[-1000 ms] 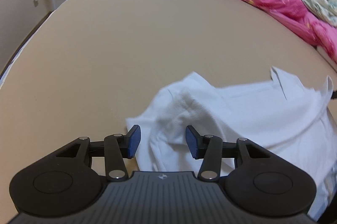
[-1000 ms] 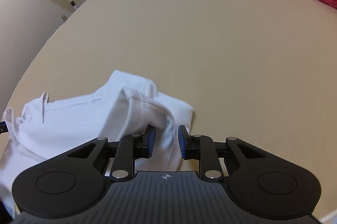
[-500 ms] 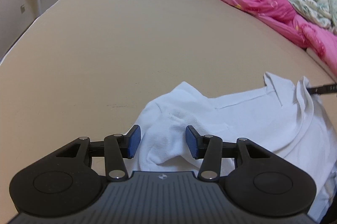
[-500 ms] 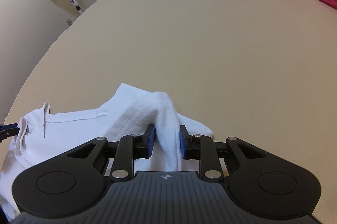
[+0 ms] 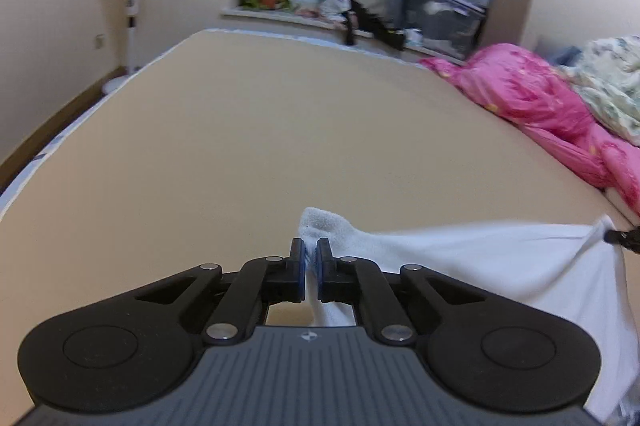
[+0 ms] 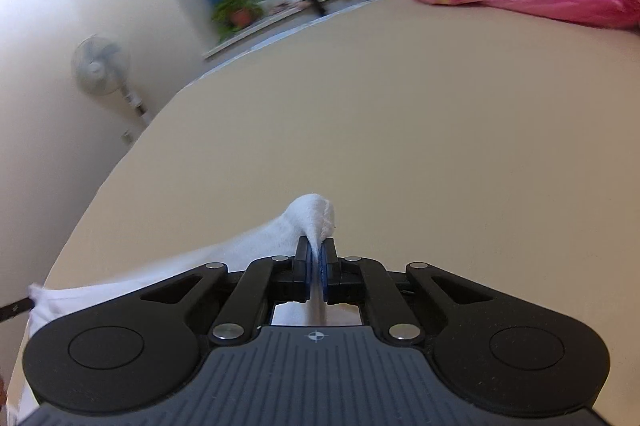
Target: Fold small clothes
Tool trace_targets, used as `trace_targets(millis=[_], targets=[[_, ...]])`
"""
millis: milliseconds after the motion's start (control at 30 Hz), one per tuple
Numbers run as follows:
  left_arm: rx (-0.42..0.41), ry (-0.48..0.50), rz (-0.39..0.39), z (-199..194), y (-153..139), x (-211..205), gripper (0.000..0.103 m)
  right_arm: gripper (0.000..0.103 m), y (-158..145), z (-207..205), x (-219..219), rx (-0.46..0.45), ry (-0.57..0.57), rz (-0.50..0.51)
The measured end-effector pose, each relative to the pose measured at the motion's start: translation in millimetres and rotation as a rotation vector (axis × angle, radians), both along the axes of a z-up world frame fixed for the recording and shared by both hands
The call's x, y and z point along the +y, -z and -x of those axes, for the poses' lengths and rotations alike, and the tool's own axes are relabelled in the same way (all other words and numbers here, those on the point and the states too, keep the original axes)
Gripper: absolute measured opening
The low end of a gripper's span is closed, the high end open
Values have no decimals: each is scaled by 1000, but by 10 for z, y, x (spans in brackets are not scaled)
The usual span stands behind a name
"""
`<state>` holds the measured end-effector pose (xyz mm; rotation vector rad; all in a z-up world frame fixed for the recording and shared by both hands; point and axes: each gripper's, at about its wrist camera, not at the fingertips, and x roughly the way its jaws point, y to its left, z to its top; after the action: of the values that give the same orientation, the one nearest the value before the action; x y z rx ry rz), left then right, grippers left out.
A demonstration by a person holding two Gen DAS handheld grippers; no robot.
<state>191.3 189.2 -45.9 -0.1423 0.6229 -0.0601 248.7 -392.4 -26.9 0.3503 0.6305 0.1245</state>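
Our left tongs are pinching one corner of the white garment at lower centre of the frame; our right tongs are pinching another corner. The cloth stretches between them above the tan bed, with a pink quilt at upper right.

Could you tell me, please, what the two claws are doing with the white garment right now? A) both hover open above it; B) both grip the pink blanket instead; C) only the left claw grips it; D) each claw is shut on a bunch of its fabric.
D: the left claw and the right claw each pinch a fold of the white garment, which stretches between them above the tan bed.
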Motion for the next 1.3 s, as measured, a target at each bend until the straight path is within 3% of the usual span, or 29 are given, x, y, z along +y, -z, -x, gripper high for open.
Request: trace_targets(millis=[100,200,300,367,433,533,633,800,867,967,1067,1133,1167,1200,1233,1300], targets=[[44,2,-51,-80,95,-96,5,4,97,-91,54,55,8,40],[28,-17,-49,-103,94,-138,5,4,78,-122,124,25,5,64],[48,-133,-90,-150,122,-76,0,4,63,-137,104,11,18,80],[132,-182,-11,-208,192,44,1,9,130,-205,120,60,18,78],[173,-135,106,-197,219,90,1,33,232,-268,147,149,-1,71],[152,-66,112,-71,128,12,15,34,181,-164,163,116,13,110],[202,-16,132,95,105,-51,30,34,94,-17,58,115,35,53],[333,51,130,469,136,-52,34,36,-22,362,37,184,-48,67],[357,55,170,668,152,9,34,42,-35,545,46,209,-102,103],[401,52,273,891,203,90,34,43,43,844,88,260,-150,135],[438,62,268,1093,316,54,34,43,177,1053,143,307,-175,139],[444,74,219,1151,374,-11,28,40,242,1141,157,315,-179,165],[442,79,203,1177,383,-33,20,38,267,1153,152,324,-180,166],[436,87,196,1176,365,-53,11,22,269,1146,121,331,-177,164],[416,90,189,1199,330,-79,9,4,262,1155,94,327,-170,161],[351,79,203,1295,191,-86,8,3,156,1217,24,283,-144,124]])
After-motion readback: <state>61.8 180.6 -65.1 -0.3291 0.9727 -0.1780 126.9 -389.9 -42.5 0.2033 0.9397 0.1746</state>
